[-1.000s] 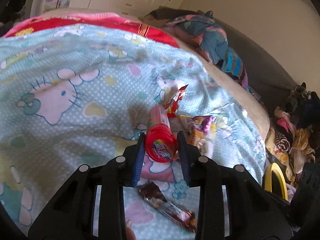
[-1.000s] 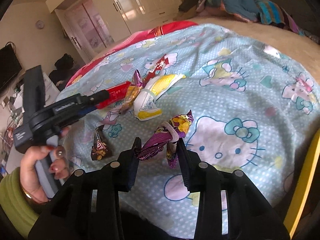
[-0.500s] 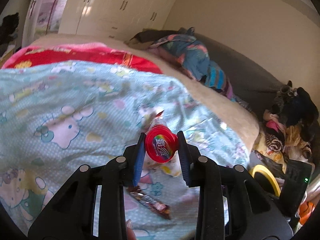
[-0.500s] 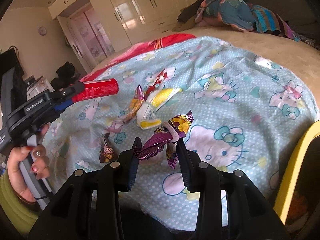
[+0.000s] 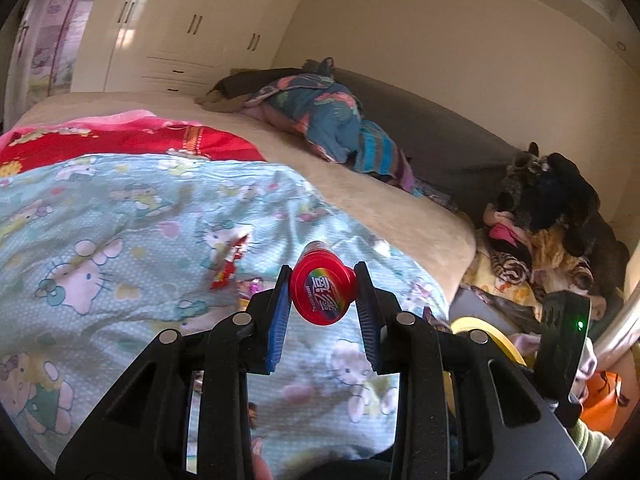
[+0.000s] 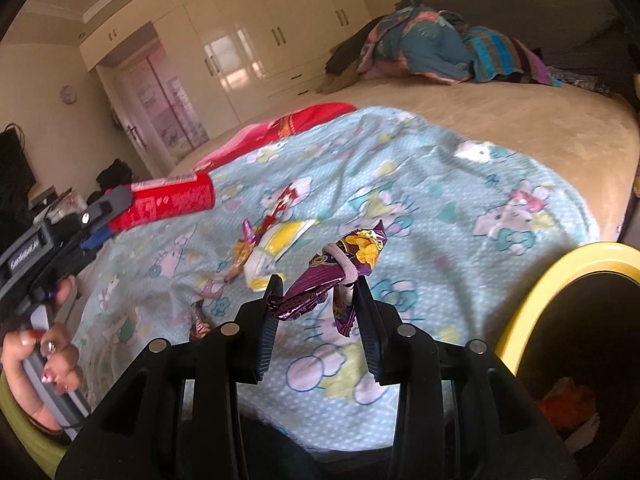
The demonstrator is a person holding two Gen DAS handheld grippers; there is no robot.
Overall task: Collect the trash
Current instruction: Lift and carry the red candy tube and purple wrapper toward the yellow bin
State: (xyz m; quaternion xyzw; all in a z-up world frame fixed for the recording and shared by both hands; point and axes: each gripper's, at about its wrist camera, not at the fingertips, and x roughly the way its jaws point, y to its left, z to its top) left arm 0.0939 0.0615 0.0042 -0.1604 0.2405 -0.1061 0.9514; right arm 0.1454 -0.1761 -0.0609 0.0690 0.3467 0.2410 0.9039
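My left gripper (image 5: pixel 323 294) is shut on a red candy tube (image 5: pixel 323 293) and holds it in the air above the bed; the tube also shows in the right wrist view (image 6: pixel 168 202). My right gripper (image 6: pixel 318 296) is shut on a purple snack wrapper (image 6: pixel 336 276), lifted above the blanket. Several wrappers lie on the blanket: a yellow and white packet (image 6: pixel 276 252), a red wrapper (image 6: pixel 282 204) (image 5: pixel 230 264) and a small brown one (image 6: pixel 199 320). A yellow-rimmed bin (image 6: pixel 560 280) stands at the right, beside the bed.
The bed carries a light blue Hello Kitty blanket (image 5: pixel 100 240) and a red one (image 5: pixel 132 140). Folded clothes (image 5: pixel 332 128) lie at the far side. A heap of clothes and soft toys (image 5: pixel 548 220) is right of the bed. Wardrobes (image 6: pixel 260 40) line the back wall.
Both grippers have risen away from the blanket with their loads. The left gripper has tilted up and swung right; the yellow bin has come further into the right wrist view.
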